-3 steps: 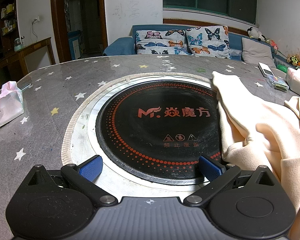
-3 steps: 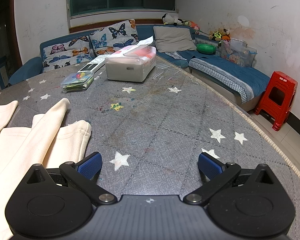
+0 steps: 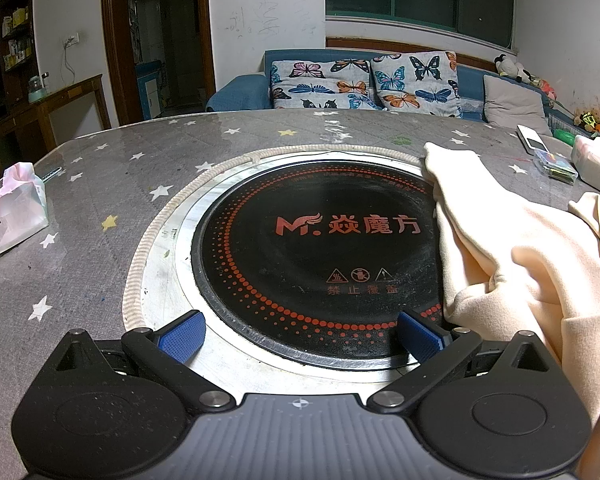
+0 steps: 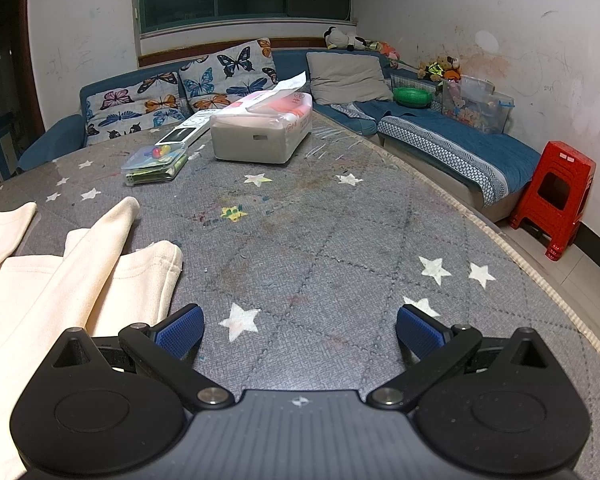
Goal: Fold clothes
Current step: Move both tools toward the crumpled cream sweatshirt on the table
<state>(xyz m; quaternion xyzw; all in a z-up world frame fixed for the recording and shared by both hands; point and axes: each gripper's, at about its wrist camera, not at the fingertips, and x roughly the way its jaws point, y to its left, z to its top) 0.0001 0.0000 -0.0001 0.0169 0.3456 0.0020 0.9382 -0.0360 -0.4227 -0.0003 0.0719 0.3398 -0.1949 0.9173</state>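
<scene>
- The table (image 3: pixel 80 280), under a grey star-print cover, looks just as it did a moment earlier; nothing on it has shifted.
- The round black hotplate (image 3: pixel 320 256) is set in the table's middle inside a metal ring.
- The cream garment (image 3: pixel 540 272), rumpled and unfolded, lies in the same place, near the table's near edge, overlapping the hotplate's right rim; in the right wrist view it (image 4: pixel 60 280) fills the lower left.
- A blue sofa (image 4: pixel 440 136) with butterfly cushions runs along the far and right walls; a red stool (image 4: pixel 556 196) stands beside it.
- The left gripper (image 3: pixel 300 336) is unchanged, spread wide and empty over the hotplate's near rim.
- The right gripper (image 4: pixel 300 332) is likewise spread wide, empty, above bare cover.
- A tissue pack (image 4: pixel 264 128) sits toward the far edge.
</scene>
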